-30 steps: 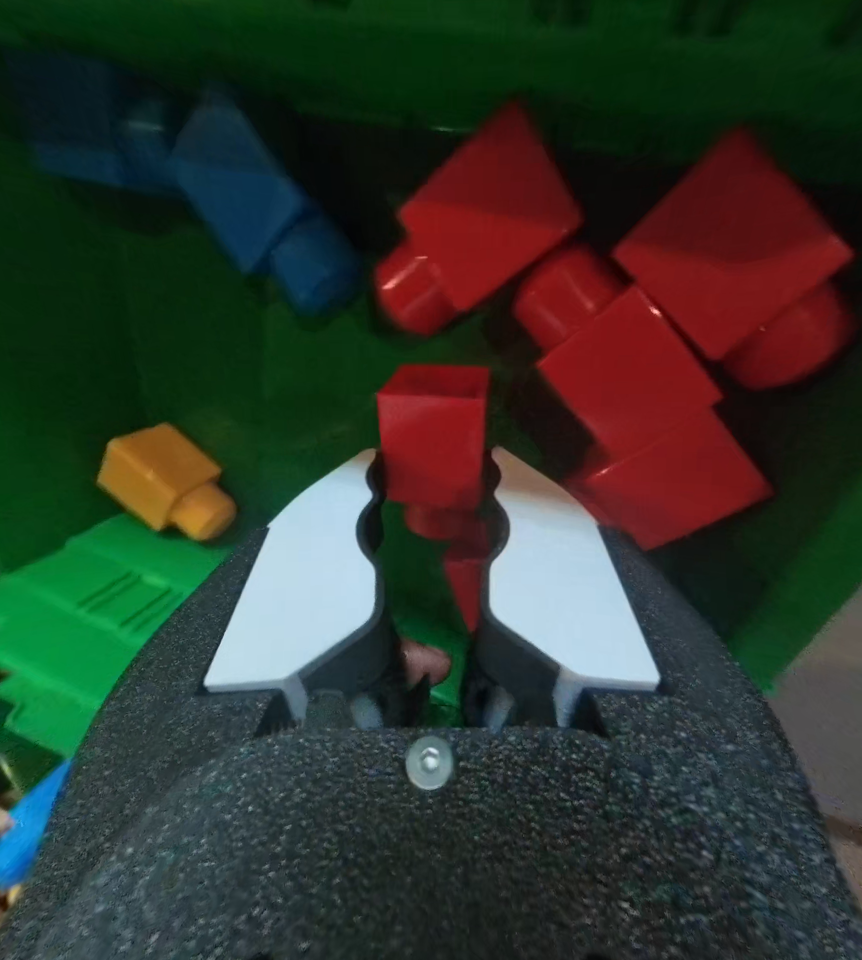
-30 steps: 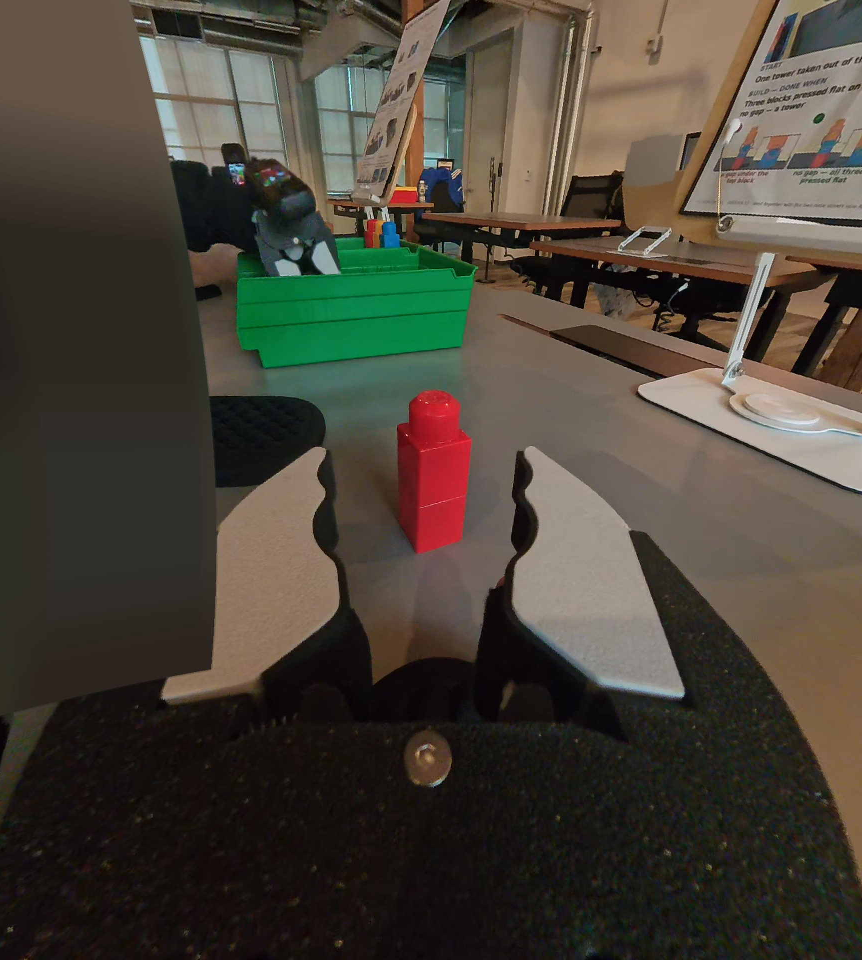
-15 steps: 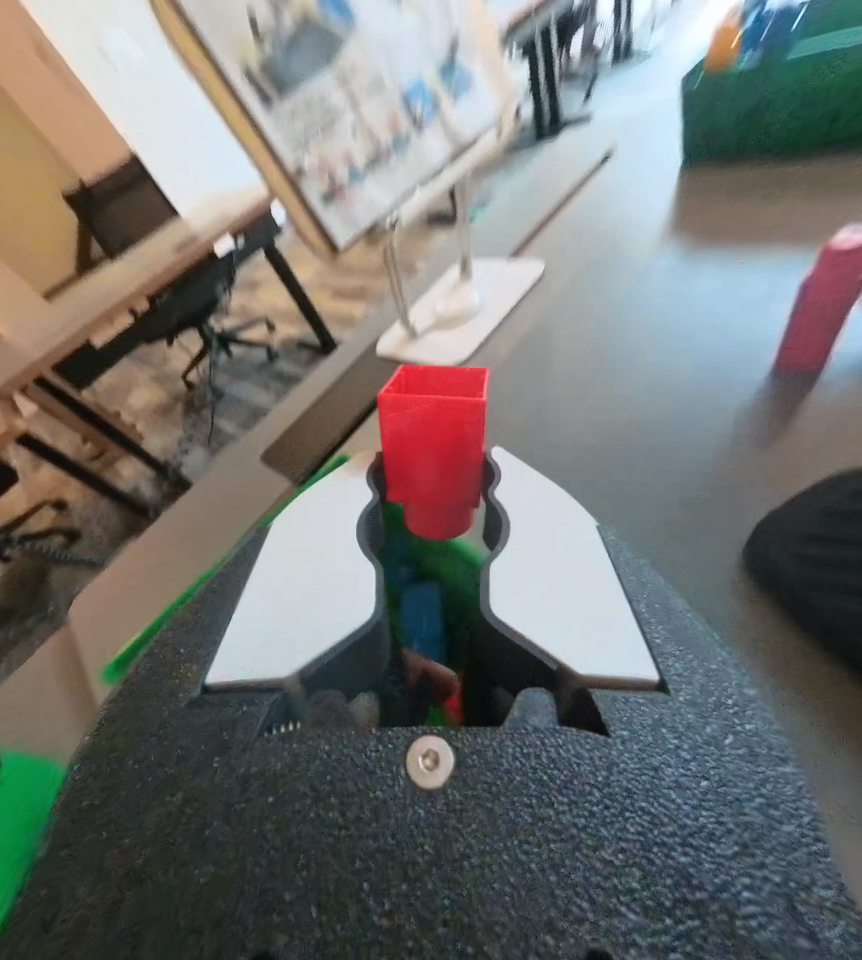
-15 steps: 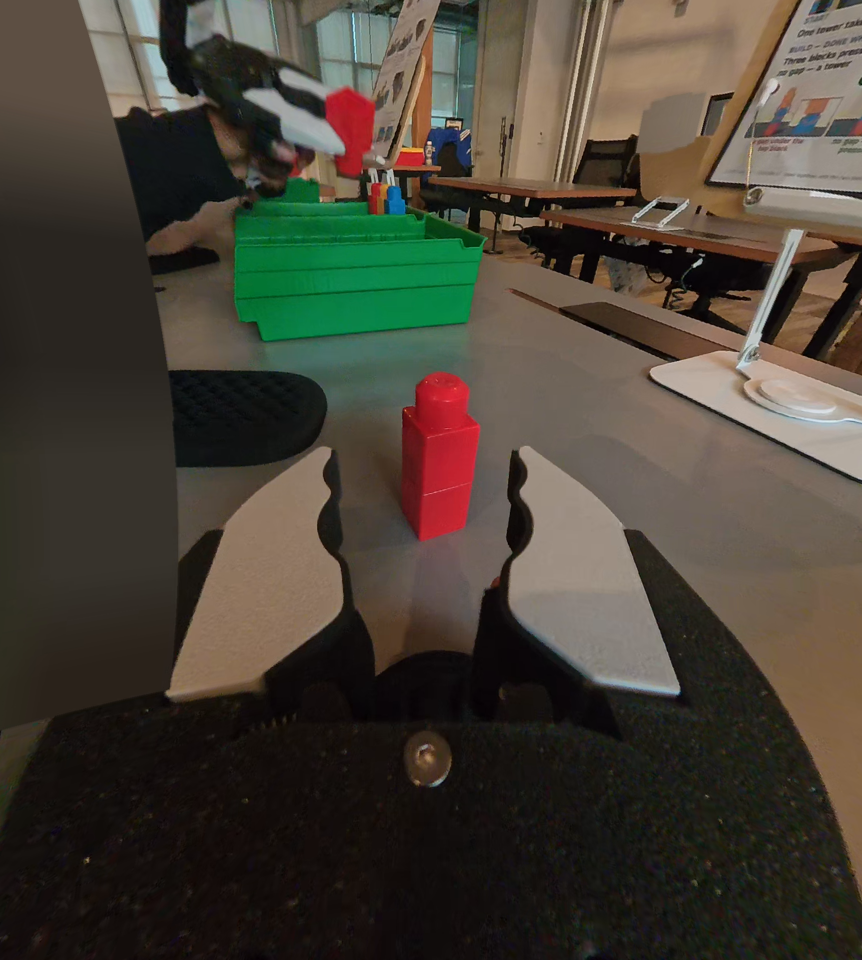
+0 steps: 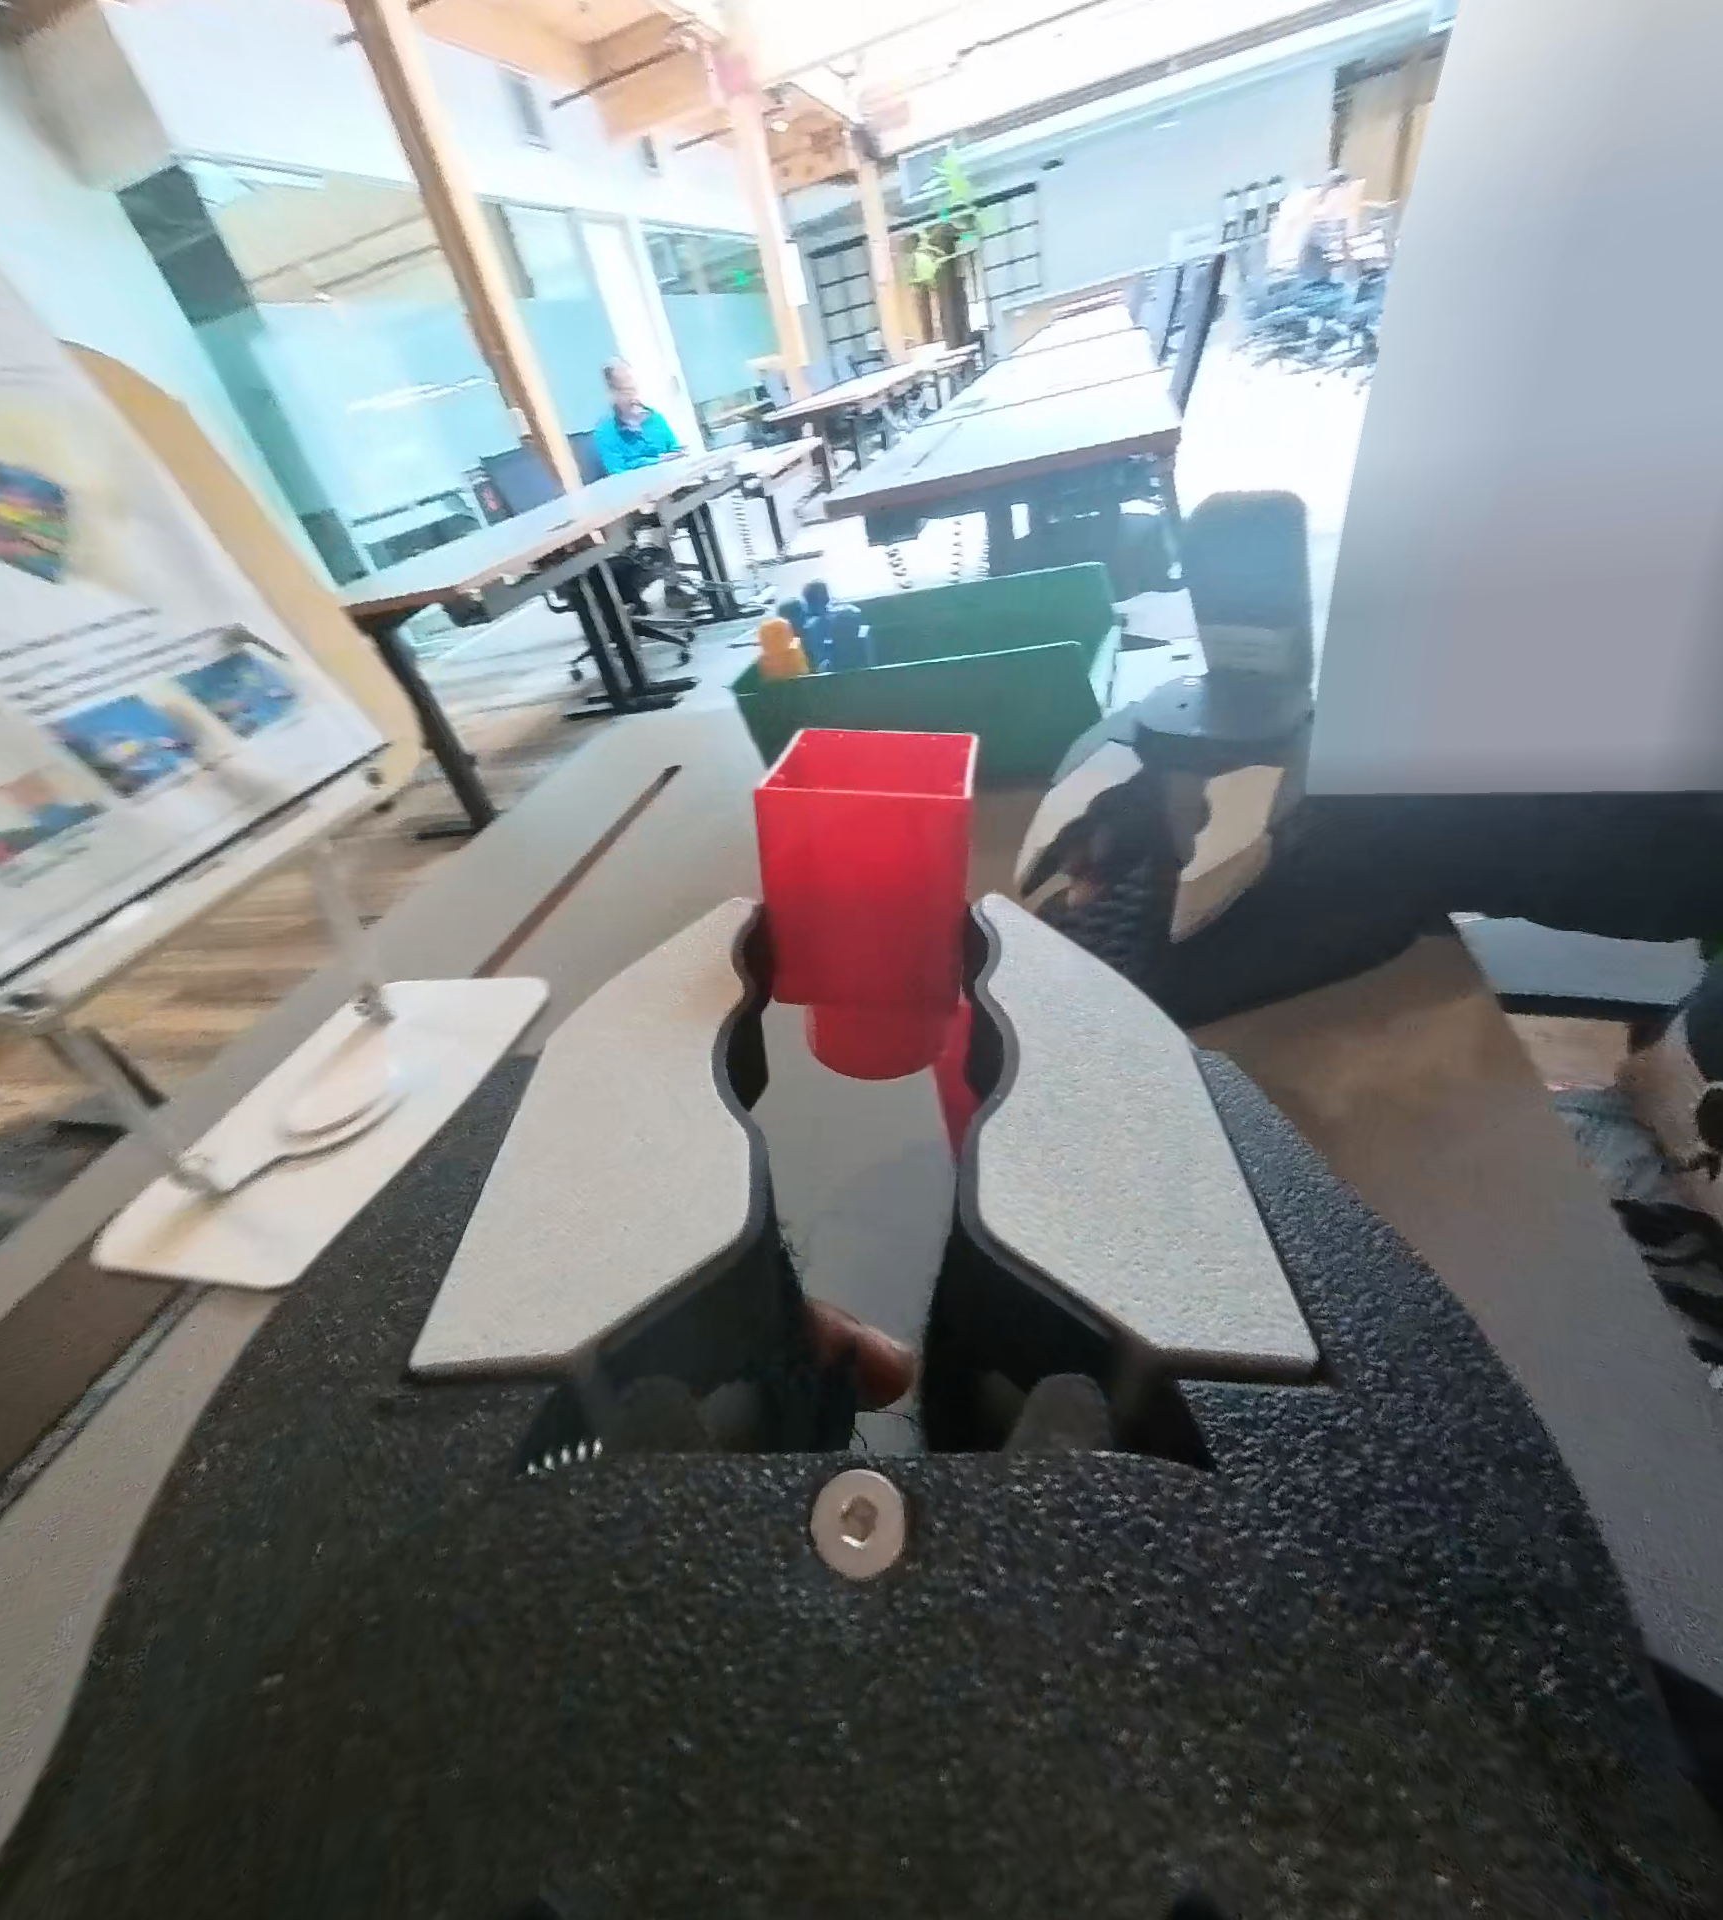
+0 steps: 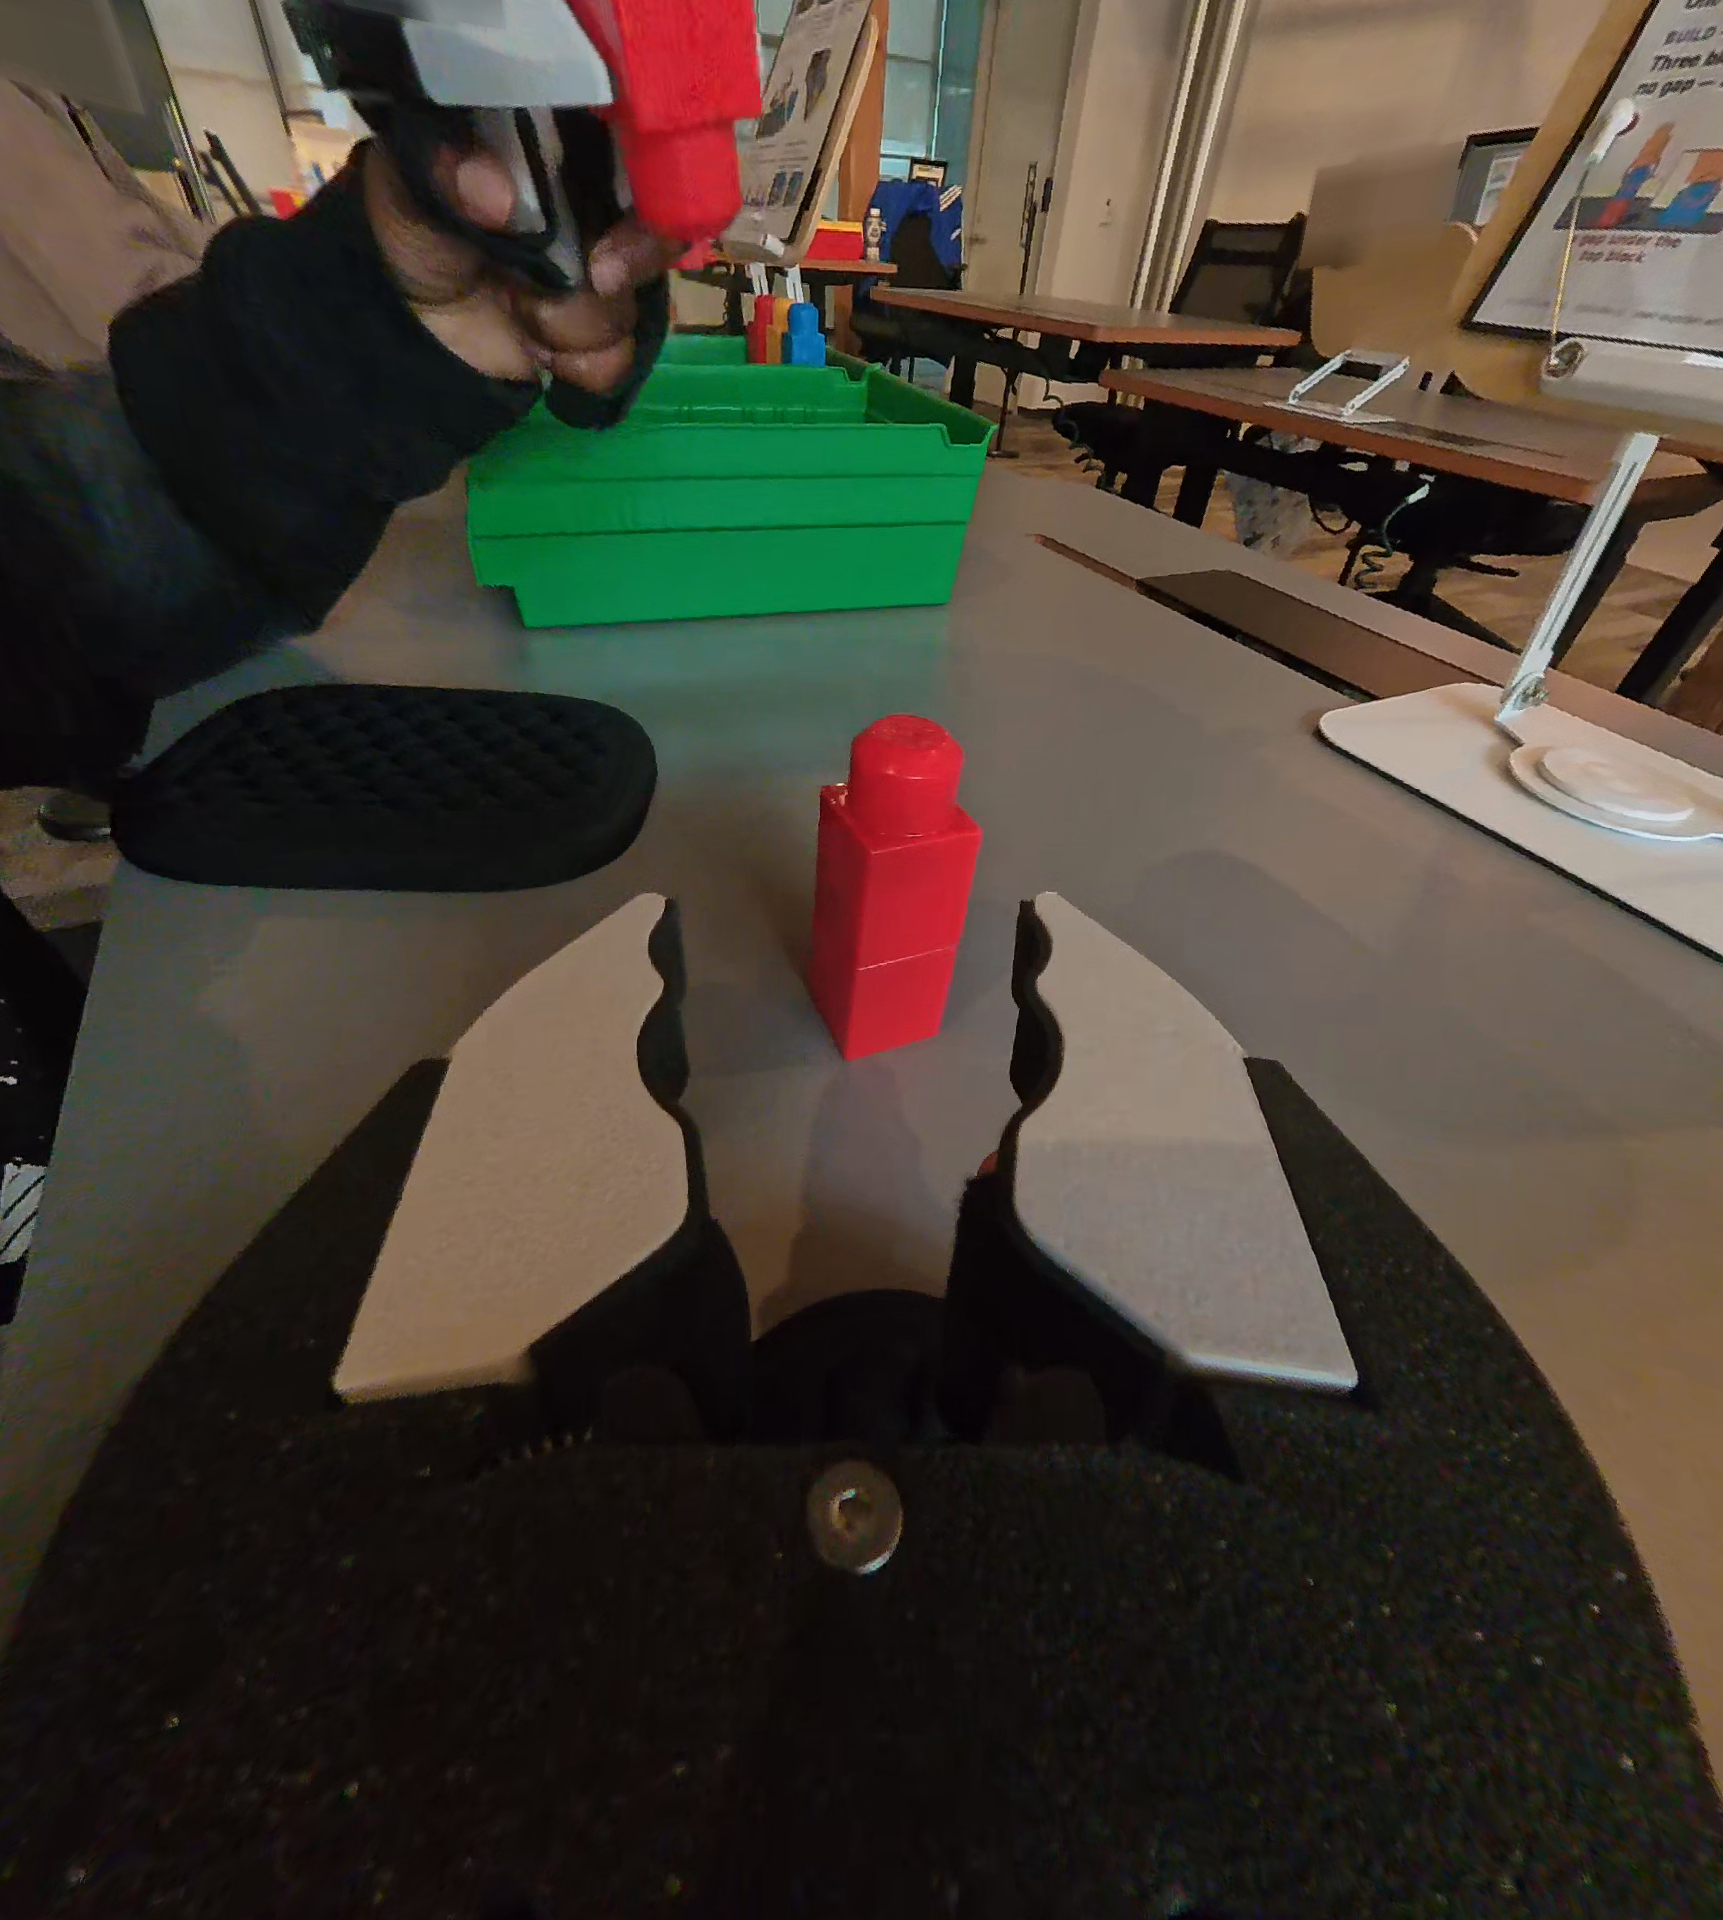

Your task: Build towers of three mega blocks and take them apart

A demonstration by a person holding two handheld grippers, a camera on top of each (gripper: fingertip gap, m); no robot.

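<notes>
My left gripper (image 5: 862, 920) is shut on a red block (image 5: 865, 883), held in the air with its hollow underside facing away from the camera and its stud toward it. The same gripper and red block (image 6: 680, 94) show at the top left of the right wrist view, above the table. A stack of two red blocks (image 6: 888, 894) stands upright on the grey table (image 6: 1148, 810). My right gripper (image 6: 846, 914) is open, low, just short of the stack, its fingertips to either side of the base. The right gripper (image 5: 1148, 862) also shows open in the left wrist view.
A green bin (image 6: 732, 499) stands behind the stack, with small coloured towers (image 6: 784, 332) behind it. A black textured pad (image 6: 389, 779) lies to the left. A white stand base (image 6: 1584, 810) holding an instruction board (image 6: 1688, 166) is on the right. A second green bin (image 5: 930, 686) is in the left view. The left gripper's tips are roughly 20 cm from the right gripper's.
My left gripper has lifted the red block out of the green bin and carried it across toward the two-block stack. My right gripper has moved slightly closer to the stack, still open.
</notes>
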